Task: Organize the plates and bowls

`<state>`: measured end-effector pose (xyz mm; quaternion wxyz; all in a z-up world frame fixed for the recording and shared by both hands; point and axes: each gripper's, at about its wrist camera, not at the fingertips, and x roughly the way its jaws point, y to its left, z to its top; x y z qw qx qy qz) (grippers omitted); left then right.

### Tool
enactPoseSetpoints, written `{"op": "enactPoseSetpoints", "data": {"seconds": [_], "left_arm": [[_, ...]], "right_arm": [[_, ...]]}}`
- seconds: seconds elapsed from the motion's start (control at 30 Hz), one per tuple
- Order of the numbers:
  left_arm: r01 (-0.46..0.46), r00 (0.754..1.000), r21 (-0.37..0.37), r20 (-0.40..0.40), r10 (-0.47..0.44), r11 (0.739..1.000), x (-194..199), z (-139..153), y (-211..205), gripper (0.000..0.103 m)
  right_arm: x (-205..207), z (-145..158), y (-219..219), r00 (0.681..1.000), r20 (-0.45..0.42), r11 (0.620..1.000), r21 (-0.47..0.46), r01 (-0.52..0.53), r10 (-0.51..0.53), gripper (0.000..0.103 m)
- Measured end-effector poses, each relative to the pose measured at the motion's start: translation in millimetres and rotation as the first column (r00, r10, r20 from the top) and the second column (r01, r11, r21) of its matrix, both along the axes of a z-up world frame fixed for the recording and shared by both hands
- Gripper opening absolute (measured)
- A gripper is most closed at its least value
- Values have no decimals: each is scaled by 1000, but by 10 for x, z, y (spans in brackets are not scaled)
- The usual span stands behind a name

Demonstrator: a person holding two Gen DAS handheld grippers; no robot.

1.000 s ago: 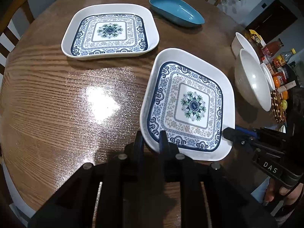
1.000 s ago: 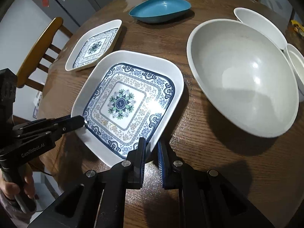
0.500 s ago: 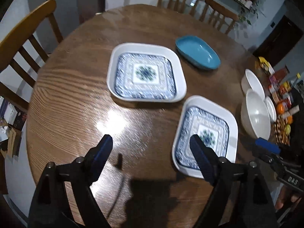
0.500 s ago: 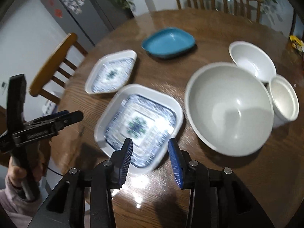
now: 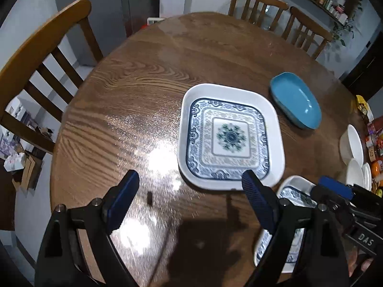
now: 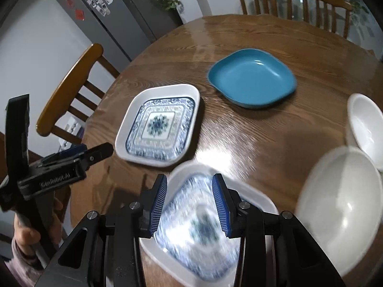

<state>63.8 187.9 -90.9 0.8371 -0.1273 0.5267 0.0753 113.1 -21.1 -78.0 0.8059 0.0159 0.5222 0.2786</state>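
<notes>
Two square white plates with blue patterns lie on the round wooden table (image 5: 143, 100). The far patterned plate (image 5: 229, 136) (image 6: 159, 125) lies flat ahead of my left gripper (image 5: 189, 189), which is open wide and empty above the table. The near patterned plate (image 5: 292, 196) (image 6: 198, 227) lies under my right gripper (image 6: 189, 201), which is open and empty above it. A blue dish (image 5: 295, 102) (image 6: 251, 81) sits farther back. A large white bowl (image 6: 340, 205) and a smaller white bowl (image 6: 366, 124) stand to the right.
Wooden chairs (image 5: 45, 67) (image 6: 69, 91) stand around the table. Bottles and fruit (image 5: 373, 143) crowd the table's right edge. A grey fridge (image 6: 115, 14) stands behind. The right gripper's body (image 5: 347, 201) shows in the left wrist view, and the left one (image 6: 55, 167) in the right wrist view.
Both grippers let go of the near patterned plate, opened, and rose back from the table. The near plate now lies flat on the table.
</notes>
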Motion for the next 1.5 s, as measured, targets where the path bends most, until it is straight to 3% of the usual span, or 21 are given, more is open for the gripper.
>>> {"op": "enactPoseSetpoints", "data": {"seconds": [0.37,0.47,0.57,0.6,0.7,0.97,1.27,1.5], "left_arm": [[-2,999,-5,-51,2,1000,255,-206,169,80],[11,998,-20,-61,-12,1000,279,-222,161,65],[29,996,-37,-80,-31,999,299,-267,141,44],[31,995,-44,-91,-35,999,307,-291,142,32],[49,994,-34,-93,-52,998,321,-296,126,24],[76,993,-22,-90,-77,997,324,-313,123,24],[142,990,13,8,-142,990,55,102,-12,24],[234,970,18,56,-235,972,-270,273,-268,22]], "right_arm": [[506,-314,459,999,-19,995,-100,28,-30,40],[541,-369,528,1000,-22,993,-113,20,-23,40],[552,-412,558,999,-33,993,-113,18,-22,25],[557,-432,571,999,-35,992,-123,20,-24,19],[553,-439,583,999,-25,990,-137,26,-30,11],[533,-412,548,999,-17,989,-143,40,-43,9],[270,-39,301,997,39,993,-92,76,-73,9],[-147,126,-111,990,48,988,-69,135,-132,10]]}}
